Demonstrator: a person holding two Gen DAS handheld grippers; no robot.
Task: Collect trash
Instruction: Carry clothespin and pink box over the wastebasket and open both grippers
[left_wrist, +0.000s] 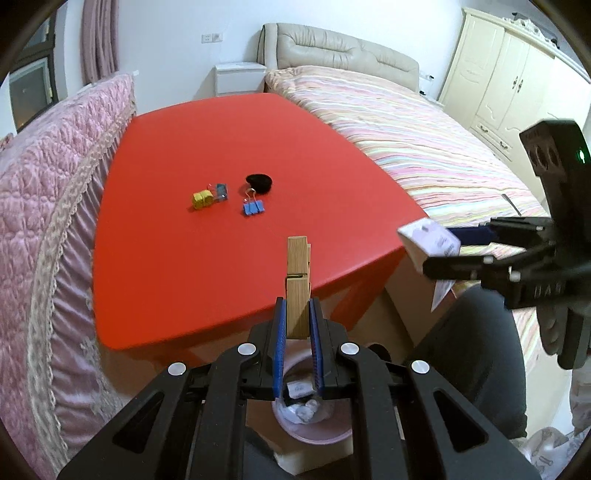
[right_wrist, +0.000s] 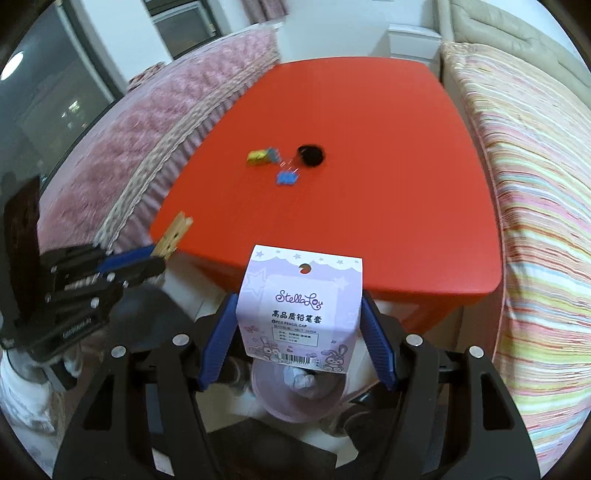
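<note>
Wooden clothespin (left_wrist: 297, 287) stands clamped upright in the left gripper (left_wrist: 298, 317); the right gripper (right_wrist: 299, 332) pinches a lilac pencil-cap packet (right_wrist: 300, 308). Both hang above a pink trash bin (right_wrist: 295, 400), beside the red table (left_wrist: 207, 258).

Left wrist view: looking forward and down along the left claw (left_wrist: 298, 317) from just off the near edge of the red worktop (left_wrist: 177, 266), bed (left_wrist: 424, 147) to the right. Right wrist view: close beside, facing the same way over the worktop (right_wrist: 369, 206). Shared: worktop, blue binder clip (left_wrist: 253, 207) (right_wrist: 286, 178), pink bin (left_wrist: 314, 432) (right_wrist: 295, 402) below, each claw sideways in the other's frame.
</note>
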